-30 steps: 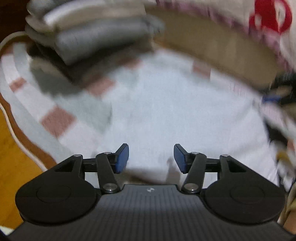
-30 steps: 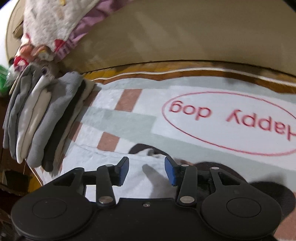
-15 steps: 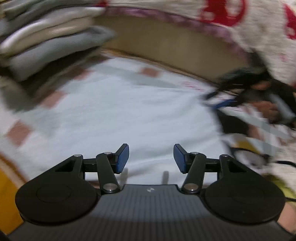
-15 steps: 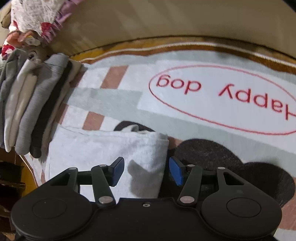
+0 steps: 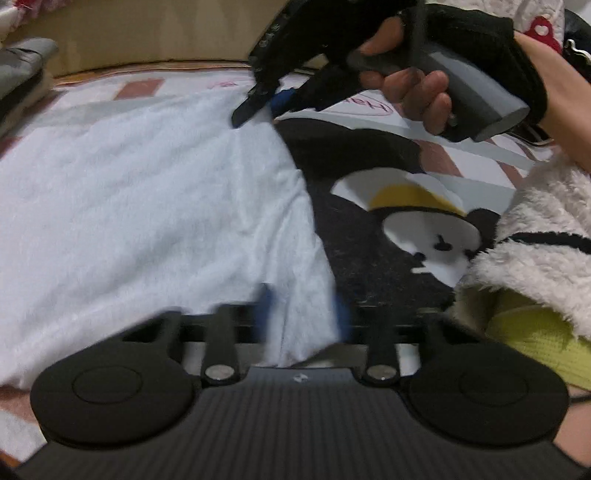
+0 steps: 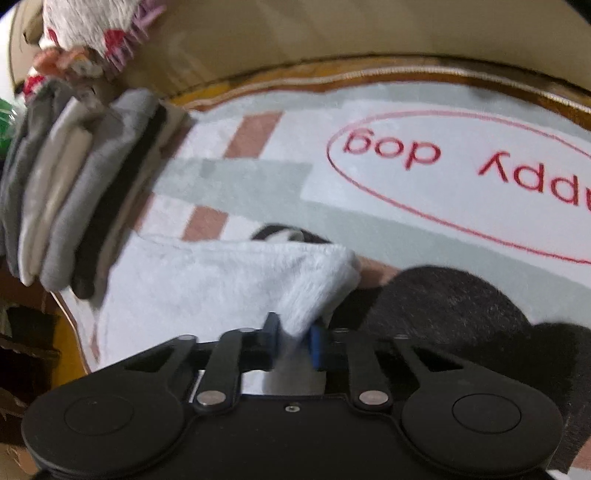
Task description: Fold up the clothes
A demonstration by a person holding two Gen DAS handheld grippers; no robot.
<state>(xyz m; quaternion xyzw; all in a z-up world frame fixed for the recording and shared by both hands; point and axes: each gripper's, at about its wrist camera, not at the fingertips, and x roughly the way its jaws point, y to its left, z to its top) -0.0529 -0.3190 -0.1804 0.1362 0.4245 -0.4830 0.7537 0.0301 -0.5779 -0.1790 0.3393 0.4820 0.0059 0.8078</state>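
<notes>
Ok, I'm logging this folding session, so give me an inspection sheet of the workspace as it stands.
Surface: "Happy dog" rug, cartoon dog print.
Job's things: white fleece garment spread flat on the rug.
Clutter: stack of folded clothes at the rug's edge.
Grippers: left gripper closing around the garment's near corner, blurred; right gripper pinching the far corner.
Cables: nothing seen.
Surroundings: patterned blanket above the stack; beige wall behind.

A towel [image 6: 207, 280] lies flat on the rug [image 6: 424, 206]. A stack of folded clothes [image 6: 74, 192] sits at its left edge. The rug's lettering [image 6: 461, 162] lies beyond the towel, to the right.
</notes>
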